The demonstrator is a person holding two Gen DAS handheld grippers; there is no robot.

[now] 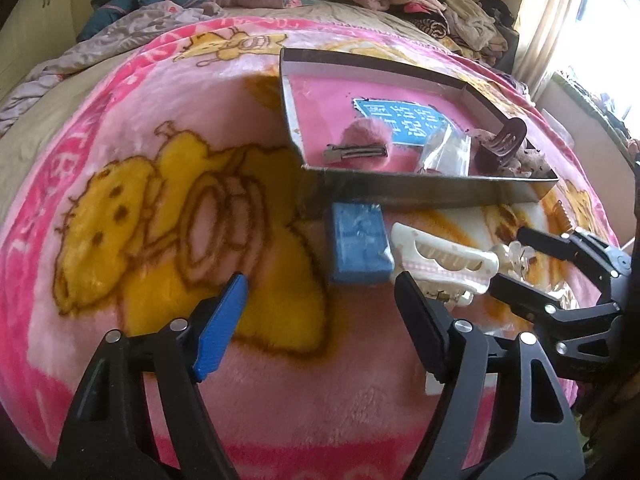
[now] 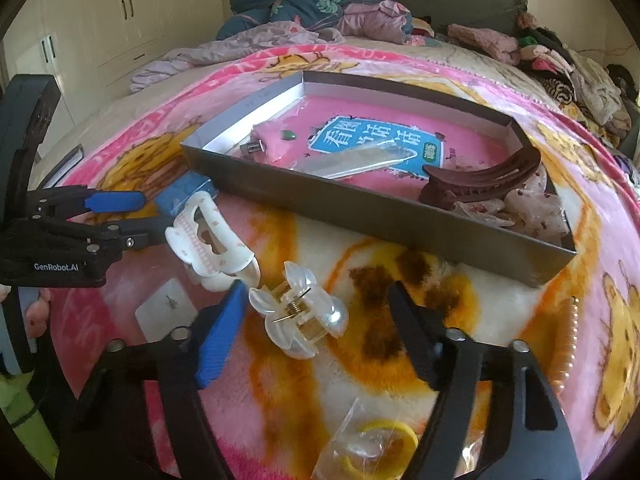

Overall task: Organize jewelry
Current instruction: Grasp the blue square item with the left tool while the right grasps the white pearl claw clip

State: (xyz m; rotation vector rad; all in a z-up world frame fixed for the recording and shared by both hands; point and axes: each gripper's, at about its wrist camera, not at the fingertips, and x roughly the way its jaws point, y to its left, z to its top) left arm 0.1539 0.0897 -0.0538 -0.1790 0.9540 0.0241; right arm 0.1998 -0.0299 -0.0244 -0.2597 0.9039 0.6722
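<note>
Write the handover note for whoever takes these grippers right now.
Left gripper: jaws open, nothing held, beside the white claw clip.
Right gripper: jaws open around the clear claw clip, not pressing it.
Done: brown claw clip, pink hair clip and a clear bag lie in the tray.
Left on the blanket: both pale clips, blue box, pearl strand, bagged yellow rings.

Pink blanket point(image 2: 400, 64) printed with yellow cartoon bears; grey tray point(image 2: 360, 208) lined pink; white claw clip point(image 2: 208, 240); brown claw clip point(image 2: 480, 180).
</note>
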